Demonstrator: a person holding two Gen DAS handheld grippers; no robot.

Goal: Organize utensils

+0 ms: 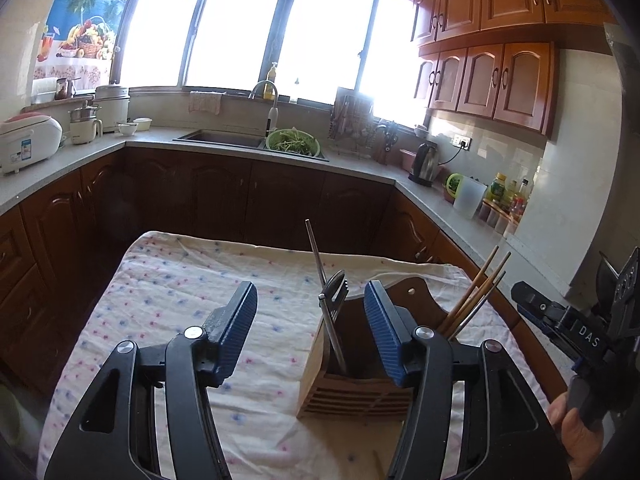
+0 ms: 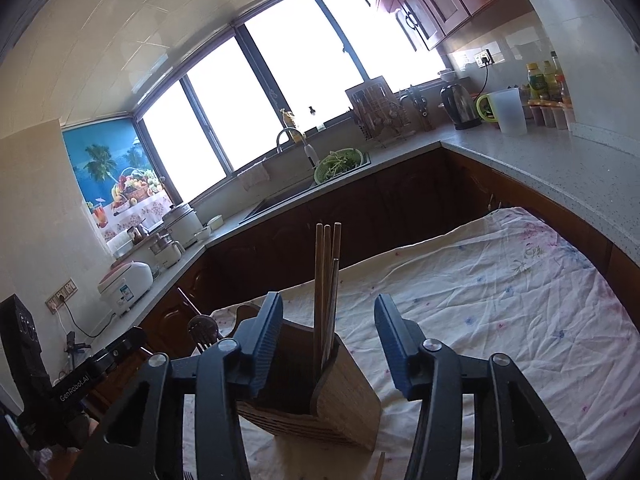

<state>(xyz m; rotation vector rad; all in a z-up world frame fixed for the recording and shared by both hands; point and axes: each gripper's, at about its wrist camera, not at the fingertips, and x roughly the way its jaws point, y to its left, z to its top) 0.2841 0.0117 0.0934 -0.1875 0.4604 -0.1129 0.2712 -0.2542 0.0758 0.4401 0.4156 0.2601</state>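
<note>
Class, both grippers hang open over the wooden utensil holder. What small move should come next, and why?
Probably lower the right gripper toward the loose stick lying on the cloth beside the wooden holder. The chopsticks and fork already stand inside, and both grippers are open and hold nothing.

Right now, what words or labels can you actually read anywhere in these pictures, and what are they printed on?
"DAS": white letters on the black right hand-held gripper, seen from the left wrist.
"GenRobot.AI": white letters on the black left hand-held gripper, seen from the right wrist.
Blue sticker on the white rice cooker: too small to read.
Labels on the yellow-capped bottles: blurred, unreadable.
</note>
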